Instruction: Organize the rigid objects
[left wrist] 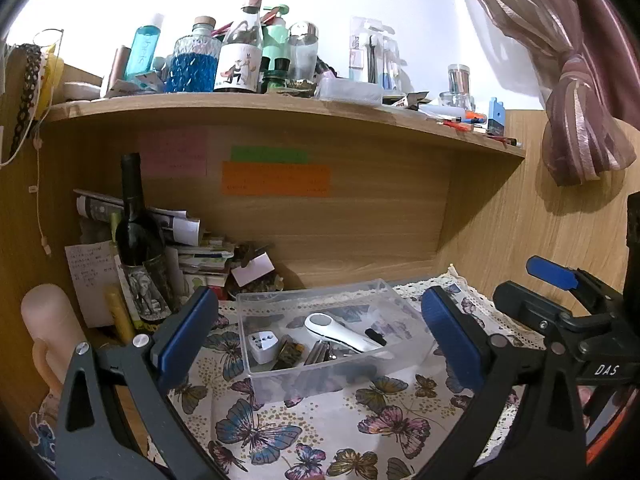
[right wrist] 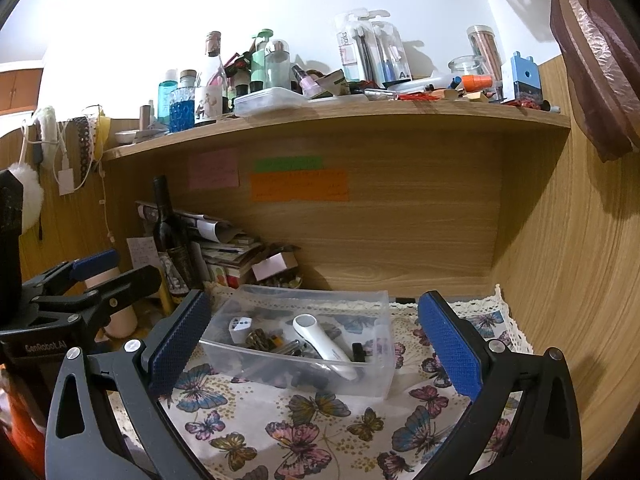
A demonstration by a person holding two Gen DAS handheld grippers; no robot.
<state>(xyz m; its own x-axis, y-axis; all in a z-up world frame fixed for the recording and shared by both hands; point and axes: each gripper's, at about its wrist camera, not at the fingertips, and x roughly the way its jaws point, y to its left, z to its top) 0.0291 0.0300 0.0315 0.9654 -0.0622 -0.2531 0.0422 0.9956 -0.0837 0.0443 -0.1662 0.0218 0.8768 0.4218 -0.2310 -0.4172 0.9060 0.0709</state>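
Note:
A clear plastic box (left wrist: 256, 364) (right wrist: 376, 376) rests on the butterfly-print cloth (left wrist: 256, 432) (right wrist: 304, 440). It holds a white handheld device (left wrist: 340, 332) (right wrist: 320, 338), a white travel adapter (left wrist: 262, 346) (right wrist: 240, 326), a dark patterned item (left wrist: 290, 354) (right wrist: 258, 340), metal pieces (left wrist: 320, 354) (right wrist: 290, 347) and a small black item (left wrist: 376, 336) (right wrist: 359, 352). My left gripper (left wrist: 324, 328) stands open in front of the box, nothing between its fingers. My right gripper (right wrist: 308, 344) is open too, just short of the box. Each gripper shows at the edge of the other's view.
A dark wine bottle (left wrist: 138, 224) (right wrist: 166, 224), stacked papers and a small carton (left wrist: 254, 268) crowd the back left corner. The shelf (left wrist: 280, 110) (right wrist: 340, 114) above carries bottles, jars and packaged items. Wooden walls close the back and right. A pink cylinder (left wrist: 48, 316) stands at left.

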